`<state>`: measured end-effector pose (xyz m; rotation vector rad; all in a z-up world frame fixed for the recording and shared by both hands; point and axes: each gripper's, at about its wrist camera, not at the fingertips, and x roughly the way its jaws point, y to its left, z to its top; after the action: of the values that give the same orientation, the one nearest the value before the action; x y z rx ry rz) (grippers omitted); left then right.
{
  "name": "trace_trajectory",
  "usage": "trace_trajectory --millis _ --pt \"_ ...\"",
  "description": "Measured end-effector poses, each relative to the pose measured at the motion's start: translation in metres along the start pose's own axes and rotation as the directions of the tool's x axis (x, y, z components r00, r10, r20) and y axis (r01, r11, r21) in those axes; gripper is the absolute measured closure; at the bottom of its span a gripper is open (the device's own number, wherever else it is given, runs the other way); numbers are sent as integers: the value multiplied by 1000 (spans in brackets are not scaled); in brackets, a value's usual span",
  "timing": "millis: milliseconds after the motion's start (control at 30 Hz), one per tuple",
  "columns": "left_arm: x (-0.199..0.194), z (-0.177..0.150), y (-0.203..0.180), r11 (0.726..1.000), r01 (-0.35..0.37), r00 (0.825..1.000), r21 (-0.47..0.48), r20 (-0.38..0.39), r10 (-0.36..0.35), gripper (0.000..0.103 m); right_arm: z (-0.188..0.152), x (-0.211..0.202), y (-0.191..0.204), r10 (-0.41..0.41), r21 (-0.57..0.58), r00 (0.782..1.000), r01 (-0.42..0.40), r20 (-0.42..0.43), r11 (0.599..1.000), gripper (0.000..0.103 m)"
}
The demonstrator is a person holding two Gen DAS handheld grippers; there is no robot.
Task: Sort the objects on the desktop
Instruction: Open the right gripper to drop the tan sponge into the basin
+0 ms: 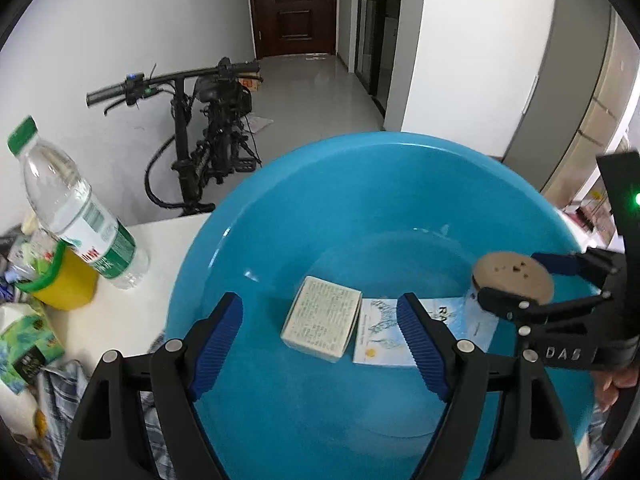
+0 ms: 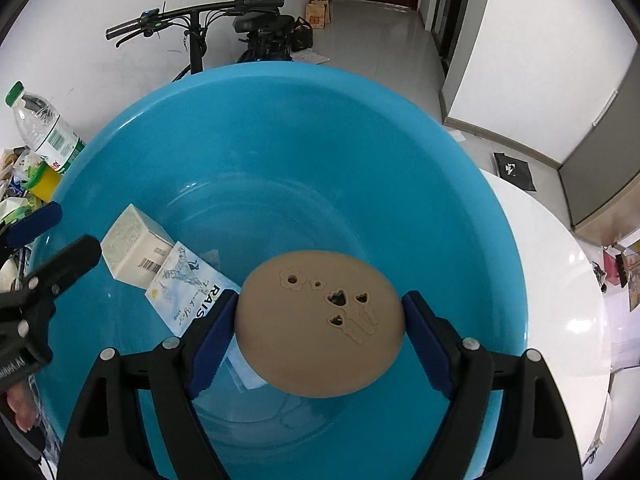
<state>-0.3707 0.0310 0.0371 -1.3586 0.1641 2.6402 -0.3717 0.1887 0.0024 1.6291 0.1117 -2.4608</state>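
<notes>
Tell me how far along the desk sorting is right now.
Done: a cream box and a pale blue packet lie in the blue basin. In hand: the right gripper holds a tan round lid over the basin. The left gripper is open, empty. Left: a water bottle, a yellow cup and clutter beside the basin.

A glossy blue plastic basin point(image 2: 280, 128) holds a matt cream cardboard box point(image 2: 134, 246) and a smooth printed paper leaflet point(image 2: 186, 286). At six o'clock in the right wrist view, a matt tan lid point(image 2: 320, 322), smooth with cut-out flowers, sits between ribbed blue pads point(image 2: 426, 340) on matt black plastic arms. The white table point(image 2: 560, 280) shines; a clear plastic bottle point(image 1: 68, 200) stands at nine o'clock.
</notes>
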Motion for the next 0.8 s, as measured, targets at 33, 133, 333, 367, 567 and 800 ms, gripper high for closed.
trace_trajectory --millis 33,133,333,367,567,800 --pt "-1 0 -1 1000 -4 1000 9 4 4 22 0 1 0 -5 -1 1000 5 -2 1000 21" --pt "-4 -5 -2 1000 11 1000 12 -2 -11 22 -1 2 1 -13 -12 1000 13 -4 1000 20" --pt "-17 -10 2 999 32 999 -36 45 -30 22 -4 -5 -2 -36 38 998 34 60 999 10" --pt "-20 -11 1 999 23 998 -31 58 -21 22 -4 -9 -4 -39 53 996 35 78 998 10" --pt "-62 -24 -8 999 -8 963 38 269 -3 22 -14 -35 -7 -21 64 990 12 140 998 10" --pt "-119 -43 -22 997 -7 914 71 405 -23 18 -43 -84 2 -39 -3 964 41 264 999 10"
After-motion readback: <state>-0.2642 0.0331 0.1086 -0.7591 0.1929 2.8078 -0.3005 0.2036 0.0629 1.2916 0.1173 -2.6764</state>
